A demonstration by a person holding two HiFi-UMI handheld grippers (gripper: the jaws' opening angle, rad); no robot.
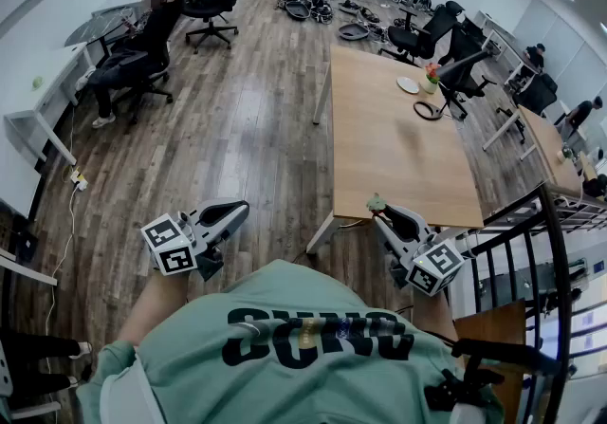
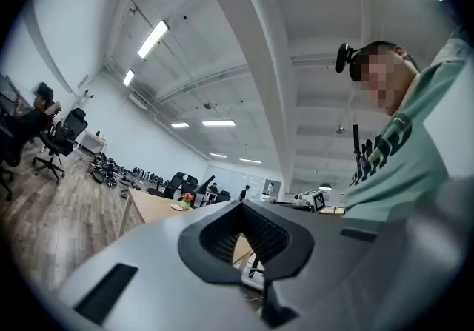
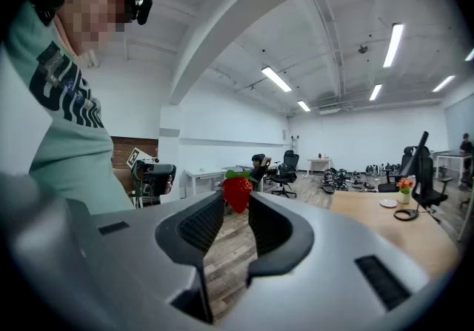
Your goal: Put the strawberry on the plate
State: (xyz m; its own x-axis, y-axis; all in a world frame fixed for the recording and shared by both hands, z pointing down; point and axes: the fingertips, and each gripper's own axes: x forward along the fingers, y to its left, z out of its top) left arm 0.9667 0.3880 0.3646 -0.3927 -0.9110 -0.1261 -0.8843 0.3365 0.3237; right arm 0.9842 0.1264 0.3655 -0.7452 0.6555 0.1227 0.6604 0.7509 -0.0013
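A red strawberry point(image 3: 237, 192) with a green cap sits pinched between the tips of my right gripper point(image 3: 236, 202), which is shut on it. From the head view, the strawberry point(image 1: 377, 203) and right gripper point(image 1: 380, 212) hang over the near edge of the wooden table point(image 1: 398, 156). The small white plate point(image 1: 408, 84) lies at the table's far end, also seen far off in the right gripper view as the plate point(image 3: 388, 204). My left gripper point(image 1: 231, 213) is held over the floor to the left of the table, its jaws together and nothing in them point(image 2: 241, 207).
A vase of flowers point(image 1: 432, 76) and a black ring point(image 1: 427, 110) lie near the plate. Office chairs point(image 1: 425, 33) stand beyond the table and a black railing point(image 1: 545, 251) is at my right. Another person sits at a desk at the far left point(image 1: 142, 43).
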